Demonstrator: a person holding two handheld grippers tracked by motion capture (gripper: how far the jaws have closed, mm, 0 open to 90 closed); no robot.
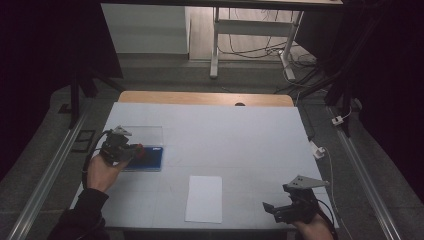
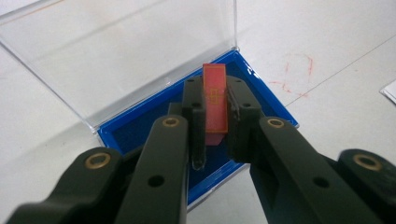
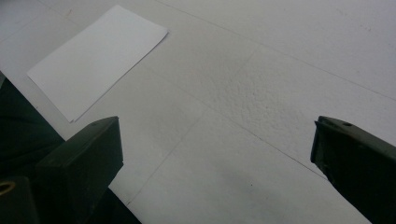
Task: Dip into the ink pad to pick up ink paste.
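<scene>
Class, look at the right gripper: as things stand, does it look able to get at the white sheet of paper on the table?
Probably yes. The right gripper is open, holds nothing, and bare table lies between it and the white sheet; nothing stands in the way.

**Dim room, bright close-ups**

The high view is dark overall: the room's sides sink into near-black with a purplish cast, and only the table [image 1: 210, 150] and the floor strip at the top catch light, which seems to fall from above and behind. Detail there is soft and grainy; the left gripper [image 1: 134, 151] and right gripper [image 1: 272, 209] read as dark shapes. The left gripper view is well lit and even, with pale glare across the clear lid [image 2: 116, 51]; the red piece [image 2: 215, 100] is sharp, while the near jaws blur slightly. The right gripper view is greyer, with soft shadow at the lower left, sharp table grain mid-frame, and the paper [image 3: 95, 58] slightly washed out.
</scene>
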